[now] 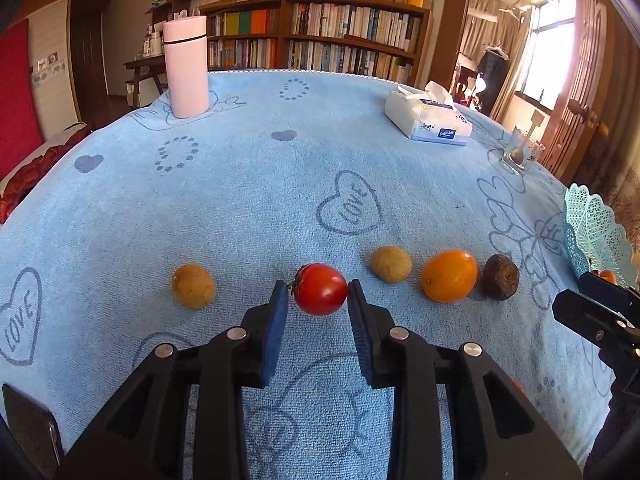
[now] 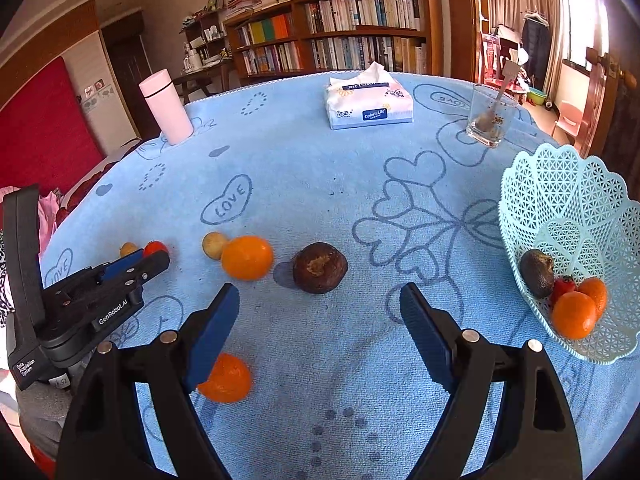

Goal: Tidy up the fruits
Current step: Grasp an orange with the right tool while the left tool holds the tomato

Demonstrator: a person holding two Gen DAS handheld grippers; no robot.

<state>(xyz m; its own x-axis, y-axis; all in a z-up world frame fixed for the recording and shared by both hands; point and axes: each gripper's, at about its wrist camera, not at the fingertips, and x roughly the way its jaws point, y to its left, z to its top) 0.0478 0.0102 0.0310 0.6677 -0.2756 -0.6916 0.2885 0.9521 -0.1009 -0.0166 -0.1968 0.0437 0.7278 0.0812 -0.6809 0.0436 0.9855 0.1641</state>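
Note:
My left gripper has its blue pads on both sides of a red cherry tomato; the pads touch or nearly touch it on the blue towel. A tan fruit lies to its left; another tan fruit, an orange and a dark brown fruit lie to its right. My right gripper is open and empty, just in front of the dark brown fruit. Another orange lies by its left finger. The teal basket at the right holds a dark fruit, a tomato and two oranges.
A pink tumbler stands at the far left of the table. A tissue pack and a glass with a spoon stand at the far right. A bookshelf is behind the table. A dark phone-like slab lies at the near left edge.

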